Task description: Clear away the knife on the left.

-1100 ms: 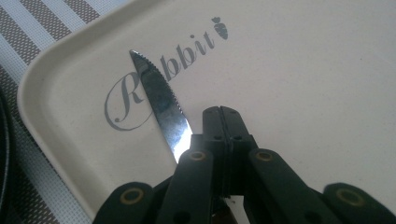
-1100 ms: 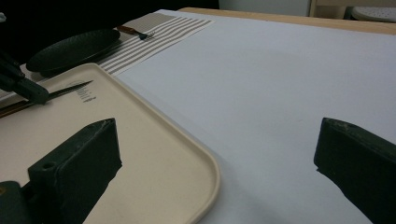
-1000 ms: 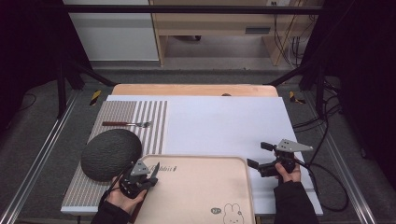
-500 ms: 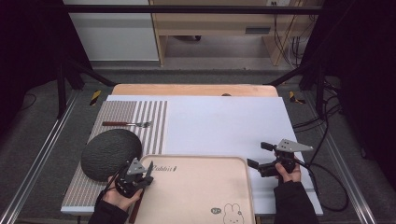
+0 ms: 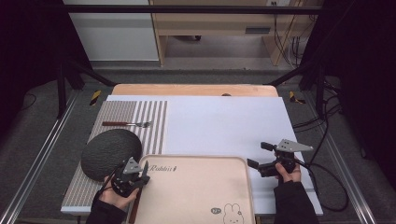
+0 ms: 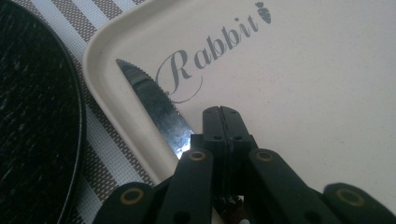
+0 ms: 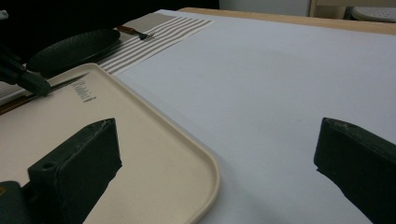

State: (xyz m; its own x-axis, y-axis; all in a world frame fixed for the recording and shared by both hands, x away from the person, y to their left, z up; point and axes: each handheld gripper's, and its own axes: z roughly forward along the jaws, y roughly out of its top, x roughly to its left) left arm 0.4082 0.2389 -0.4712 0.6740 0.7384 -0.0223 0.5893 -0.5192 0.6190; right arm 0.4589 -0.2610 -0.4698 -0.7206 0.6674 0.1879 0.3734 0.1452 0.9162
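A lab recording rig: black metal frame (image 5: 70, 74), trailing cables (image 5: 322, 121), dark curtains around table (image 5: 196, 89).

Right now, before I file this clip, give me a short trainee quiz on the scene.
1. True or false: the right gripper has its jaws open, while the left gripper has its jaws shut.
2. Which word is printed on the tray? A Bunny, B Rabbit, C Carrot.
3. What lies along the tray's left rim, beside the left gripper?

Key: 1 true. 2 B. 3 a knife, its serrated blade inside the tray.
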